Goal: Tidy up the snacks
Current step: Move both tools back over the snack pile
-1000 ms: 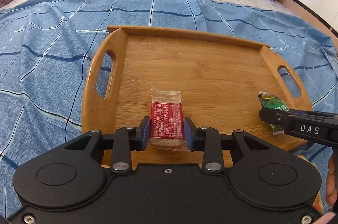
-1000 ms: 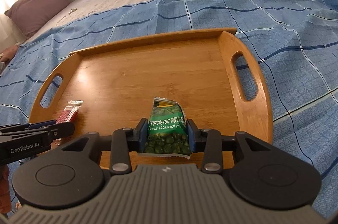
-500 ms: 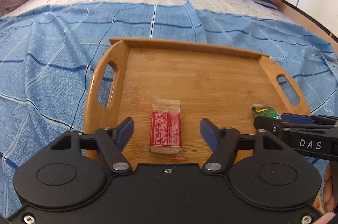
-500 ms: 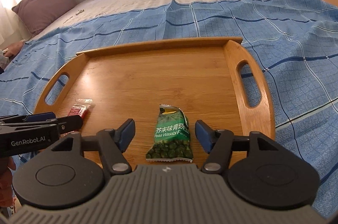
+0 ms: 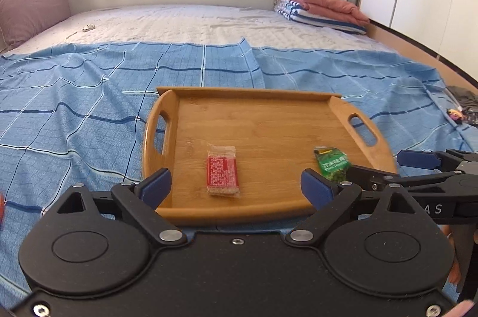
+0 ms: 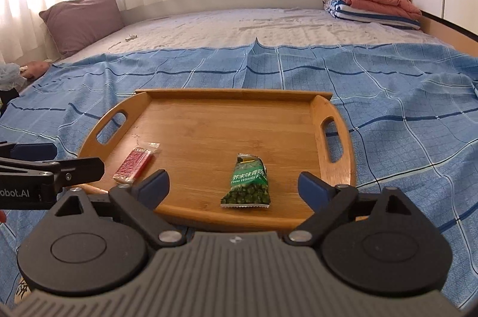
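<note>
A wooden tray (image 5: pixel 269 113) with two handles lies on the blue checked bedspread; it also shows in the right wrist view (image 6: pixel 209 119). A red snack bar (image 5: pixel 222 172) lies flat near its front left, and shows in the right wrist view (image 6: pixel 136 161). A green wasabi pea packet (image 6: pixel 248 182) lies near its front right, and shows in the left wrist view (image 5: pixel 331 163). My left gripper (image 5: pixel 236 187) is wide open and empty, just in front of the tray. My right gripper (image 6: pixel 233 185) is wide open and empty, pulled back from the packet.
The blue checked bedspread (image 5: pixel 74 107) covers the near half of the bed. A purple pillow (image 6: pixel 82 18) sits far left. Folded blankets (image 6: pixel 370 3) are stacked far right. Small dark items (image 5: pixel 460 107) lie at the bed's right edge.
Both grippers opened, releasing the red bar and the green packet onto the tray, then drew back and up away from the tray.
</note>
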The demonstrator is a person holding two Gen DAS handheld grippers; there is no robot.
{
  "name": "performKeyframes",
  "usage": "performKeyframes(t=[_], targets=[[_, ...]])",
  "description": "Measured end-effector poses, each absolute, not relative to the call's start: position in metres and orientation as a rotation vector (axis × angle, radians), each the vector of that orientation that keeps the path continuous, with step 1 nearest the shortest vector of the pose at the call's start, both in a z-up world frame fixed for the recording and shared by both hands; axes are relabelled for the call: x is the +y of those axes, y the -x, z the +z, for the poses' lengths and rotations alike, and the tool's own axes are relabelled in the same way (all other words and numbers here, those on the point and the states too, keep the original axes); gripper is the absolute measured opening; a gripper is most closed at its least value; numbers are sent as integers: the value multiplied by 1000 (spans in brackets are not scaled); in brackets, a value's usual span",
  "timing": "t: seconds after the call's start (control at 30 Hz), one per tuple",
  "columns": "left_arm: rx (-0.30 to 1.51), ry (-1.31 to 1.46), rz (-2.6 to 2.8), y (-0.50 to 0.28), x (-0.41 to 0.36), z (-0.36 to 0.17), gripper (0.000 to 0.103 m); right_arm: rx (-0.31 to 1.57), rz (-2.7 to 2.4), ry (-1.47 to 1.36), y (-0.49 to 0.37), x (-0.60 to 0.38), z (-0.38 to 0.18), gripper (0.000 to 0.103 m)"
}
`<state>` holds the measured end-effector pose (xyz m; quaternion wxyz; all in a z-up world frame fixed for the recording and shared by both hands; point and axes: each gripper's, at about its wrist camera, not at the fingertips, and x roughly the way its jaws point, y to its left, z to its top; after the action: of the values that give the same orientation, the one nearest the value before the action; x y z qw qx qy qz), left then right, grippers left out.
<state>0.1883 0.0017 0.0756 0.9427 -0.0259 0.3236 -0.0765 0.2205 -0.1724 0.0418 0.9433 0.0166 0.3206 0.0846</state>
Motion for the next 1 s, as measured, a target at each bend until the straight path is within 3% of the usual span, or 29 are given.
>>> performKeyframes(t=[0.17, 1.0], targets=[[627, 78, -179, -151, 7, 78, 96, 612, 199, -23, -185, -171, 46, 103], [625, 58, -111, -34, 28, 30, 97, 587, 106, 37, -65, -181, 7, 103]])
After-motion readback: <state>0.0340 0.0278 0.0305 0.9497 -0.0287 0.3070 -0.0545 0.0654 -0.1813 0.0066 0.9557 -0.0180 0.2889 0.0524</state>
